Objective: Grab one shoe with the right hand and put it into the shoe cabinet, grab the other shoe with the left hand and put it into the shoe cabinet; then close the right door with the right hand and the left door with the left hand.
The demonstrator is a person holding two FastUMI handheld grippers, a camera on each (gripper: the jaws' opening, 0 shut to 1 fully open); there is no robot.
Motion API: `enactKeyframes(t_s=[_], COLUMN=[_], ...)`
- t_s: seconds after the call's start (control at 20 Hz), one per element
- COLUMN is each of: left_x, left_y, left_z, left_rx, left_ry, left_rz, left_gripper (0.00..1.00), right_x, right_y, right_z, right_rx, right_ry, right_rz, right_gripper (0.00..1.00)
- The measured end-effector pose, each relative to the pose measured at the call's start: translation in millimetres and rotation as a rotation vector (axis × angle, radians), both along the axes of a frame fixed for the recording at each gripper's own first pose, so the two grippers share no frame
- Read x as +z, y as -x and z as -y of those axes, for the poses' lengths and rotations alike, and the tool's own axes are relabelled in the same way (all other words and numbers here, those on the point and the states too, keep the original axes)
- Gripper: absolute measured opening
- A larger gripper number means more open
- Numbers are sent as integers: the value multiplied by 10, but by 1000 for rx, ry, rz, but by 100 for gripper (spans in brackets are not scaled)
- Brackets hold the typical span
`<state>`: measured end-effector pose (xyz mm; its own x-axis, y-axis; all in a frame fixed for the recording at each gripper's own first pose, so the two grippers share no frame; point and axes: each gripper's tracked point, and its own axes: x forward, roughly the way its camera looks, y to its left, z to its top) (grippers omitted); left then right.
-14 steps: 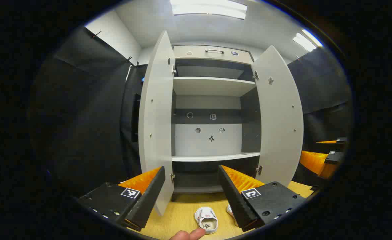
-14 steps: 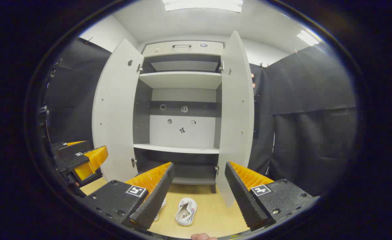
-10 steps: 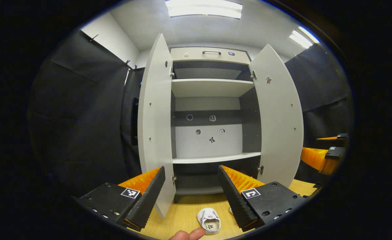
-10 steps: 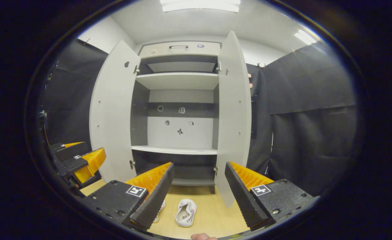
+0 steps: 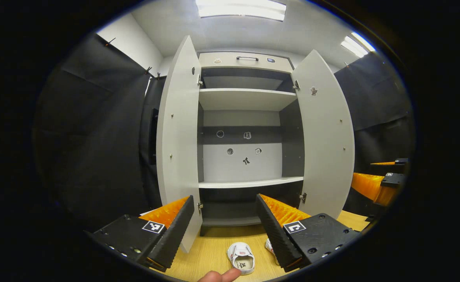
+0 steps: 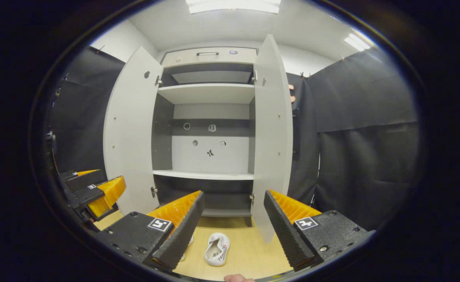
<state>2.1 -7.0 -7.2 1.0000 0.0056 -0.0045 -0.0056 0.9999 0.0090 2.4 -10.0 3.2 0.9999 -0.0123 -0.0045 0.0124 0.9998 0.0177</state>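
Both gripper views have tilted slightly: the tall white two-door shoe cabinet [image 5: 245,133] now sits marginally higher and larger; the white sneakers [image 6: 217,249] have shifted a little in frame.

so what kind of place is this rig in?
Looks like a staged recording booth, not a home: black cloth walls, ceiling light panels, and a lone shoe cabinet, doors open, with a pair of white shoes on the wood floor.
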Motion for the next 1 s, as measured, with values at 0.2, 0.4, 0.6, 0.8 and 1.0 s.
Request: enactKeyframes(t_s=[0.2,0.4,0.6,0.8,1.0], left_x=[9,8,-3,-37,-118], left_y=[-11,-23,-36,-57,-103], left_z=[-37,-66,-99,-131,-153], left_rx=[11,22,32,35,37], left_ry=[5,5,-4,1,8], left_rz=[-2,-1,-1,-6,-25], left_gripper=[94,94,94,94,94], right_x=[36,-38,-298,-777,-1283], right_y=[-35,-135,-319,-549,-777], right_z=[2,-48,-165,-381,-606], right_rx=[1,13,38,88,128], right_ry=[3,-1,-14,-16,20], right_rz=[8,-7,-56,-157,-238], right_gripper=[99,99,99,99,99])
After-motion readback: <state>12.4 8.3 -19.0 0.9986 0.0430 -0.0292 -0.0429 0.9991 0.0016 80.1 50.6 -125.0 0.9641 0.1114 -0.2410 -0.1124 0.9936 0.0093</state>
